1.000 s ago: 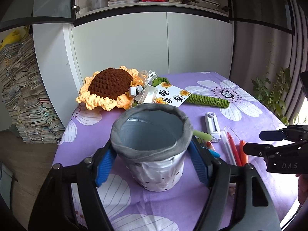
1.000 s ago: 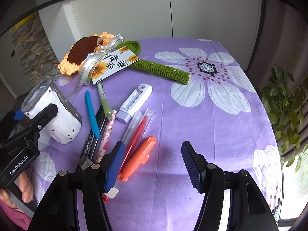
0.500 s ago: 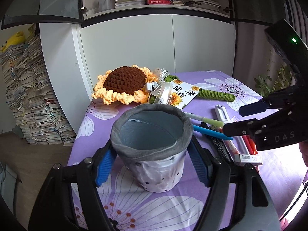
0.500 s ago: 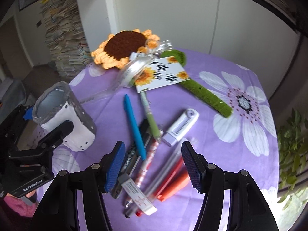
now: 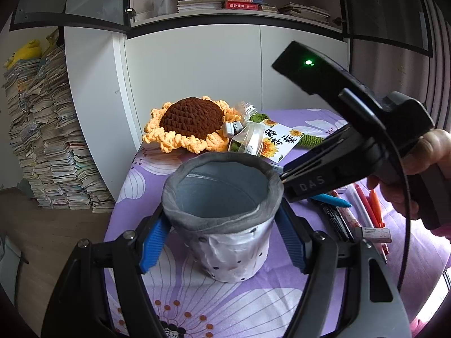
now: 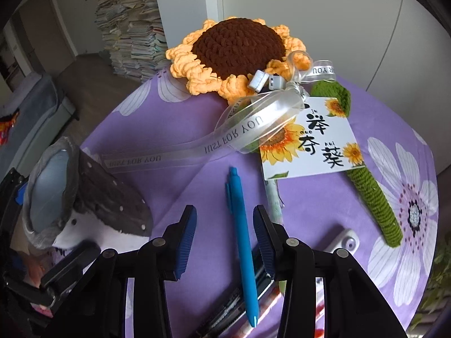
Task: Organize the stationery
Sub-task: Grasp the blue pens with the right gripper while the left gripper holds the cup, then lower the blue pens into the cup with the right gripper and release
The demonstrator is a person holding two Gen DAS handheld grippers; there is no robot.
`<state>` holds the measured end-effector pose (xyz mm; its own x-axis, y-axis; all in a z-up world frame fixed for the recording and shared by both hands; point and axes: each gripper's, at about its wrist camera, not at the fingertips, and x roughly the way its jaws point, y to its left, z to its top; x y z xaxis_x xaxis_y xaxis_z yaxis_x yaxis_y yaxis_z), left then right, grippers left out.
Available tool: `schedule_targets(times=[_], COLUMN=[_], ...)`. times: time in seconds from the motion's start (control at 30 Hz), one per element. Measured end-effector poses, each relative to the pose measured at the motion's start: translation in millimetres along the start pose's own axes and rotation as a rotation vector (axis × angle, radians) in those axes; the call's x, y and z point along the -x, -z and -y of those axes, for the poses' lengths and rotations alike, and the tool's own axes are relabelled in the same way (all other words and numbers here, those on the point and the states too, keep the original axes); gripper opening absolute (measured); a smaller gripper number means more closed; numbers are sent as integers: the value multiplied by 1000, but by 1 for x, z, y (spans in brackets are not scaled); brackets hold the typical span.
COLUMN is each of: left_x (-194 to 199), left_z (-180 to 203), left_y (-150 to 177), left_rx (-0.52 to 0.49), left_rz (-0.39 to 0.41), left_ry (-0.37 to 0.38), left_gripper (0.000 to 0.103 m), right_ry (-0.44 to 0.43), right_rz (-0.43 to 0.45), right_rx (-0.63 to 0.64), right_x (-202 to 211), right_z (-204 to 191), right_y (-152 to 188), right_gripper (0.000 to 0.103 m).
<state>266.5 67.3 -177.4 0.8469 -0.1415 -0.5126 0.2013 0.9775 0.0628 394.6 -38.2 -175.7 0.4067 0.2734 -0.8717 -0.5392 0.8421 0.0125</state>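
Observation:
My left gripper [image 5: 222,242] is shut on a white dotted pen holder with a grey rim [image 5: 225,214], which stands upright on the purple flowered tablecloth [image 5: 253,304]. The holder also shows at the left of the right wrist view [image 6: 84,197]. My right gripper [image 6: 224,239] is open, its fingers either side of a blue pen [image 6: 242,242] lying on the cloth; the pen is not touched. In the left wrist view the right gripper's body [image 5: 352,146] hangs just right of the holder, above the blue pen [image 5: 332,200].
A crocheted sunflower [image 6: 236,53] with ribbon, card [image 6: 313,138] and green stem [image 6: 375,197] lies behind. More pens, black markers [image 5: 336,219], red and orange pens [image 5: 372,208], an eraser box [image 5: 376,233] and a white cutter [image 6: 346,242] lie to the right. Cabinet and paper stacks stand beyond.
My right gripper has moved left and forward over the pens, down to the blue pen, with its fingers narrowed. My left gripper keeps hold of the holder and has turned its view left.

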Motion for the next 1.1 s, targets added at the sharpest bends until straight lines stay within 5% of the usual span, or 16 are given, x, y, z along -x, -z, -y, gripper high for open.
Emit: schedule_targets(times=[0.27, 0.4, 0.5, 1.1], left_x=[-3, -2, -1, -5], left_z=[1, 0, -7, -3], left_y=[2, 1, 1, 1], left_rx=[-7, 5, 42, 24], left_rz=[-7, 9, 16, -3], left_ry=[3, 22, 41, 60], left_gripper=[71, 70, 70, 70], right_ry=[11, 17, 7, -12], right_rz=[-60, -68, -69, 386], right_rx=[24, 33, 18, -32], right_x=[-29, -33, -29, 153], right_z=[0, -2, -3, -31], right_y=[-21, -23, -21, -4], right_gripper=[44, 16, 14, 11])
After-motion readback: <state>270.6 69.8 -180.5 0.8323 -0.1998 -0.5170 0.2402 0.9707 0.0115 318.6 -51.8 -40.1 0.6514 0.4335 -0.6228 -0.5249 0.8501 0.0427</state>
